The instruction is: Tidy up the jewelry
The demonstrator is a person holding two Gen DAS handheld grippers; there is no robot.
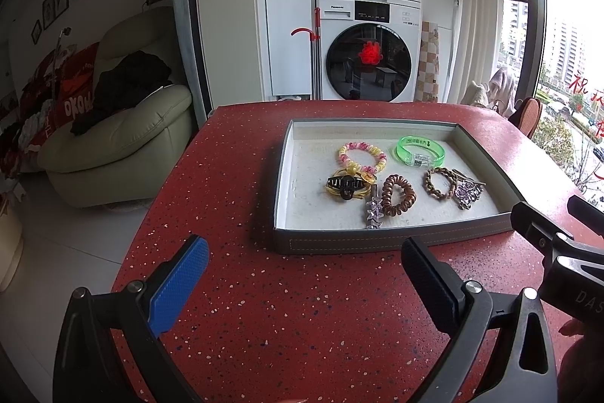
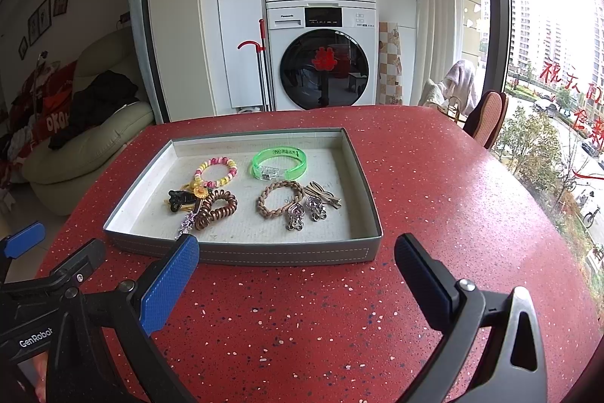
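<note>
Left wrist view: I am holding the left tongs [image 1: 304, 274] spread wide and empty over the red bench [image 1: 234, 176], short of the grey tray [image 1: 377, 244]. Inside it I am seeing a pink-and-yellow bead bracelet [image 1: 362, 157], a green bangle [image 1: 421, 150], a brown coil hair tie [image 1: 398, 195] and a star clip [image 1: 373, 214] lying near the front wall.

Right wrist view: I am keeping the right tongs [image 2: 296, 274] equally wide, gripping nothing, near the tray's front wall [image 2: 283, 253]. The braided bracelet [image 2: 281, 199] is touching two silver charms [image 2: 305, 212]. I am judging everything light; the bangle looks stiff and slippery, so pinching across its band suits, while the soft coil tie should be squeezable anywhere.
</note>
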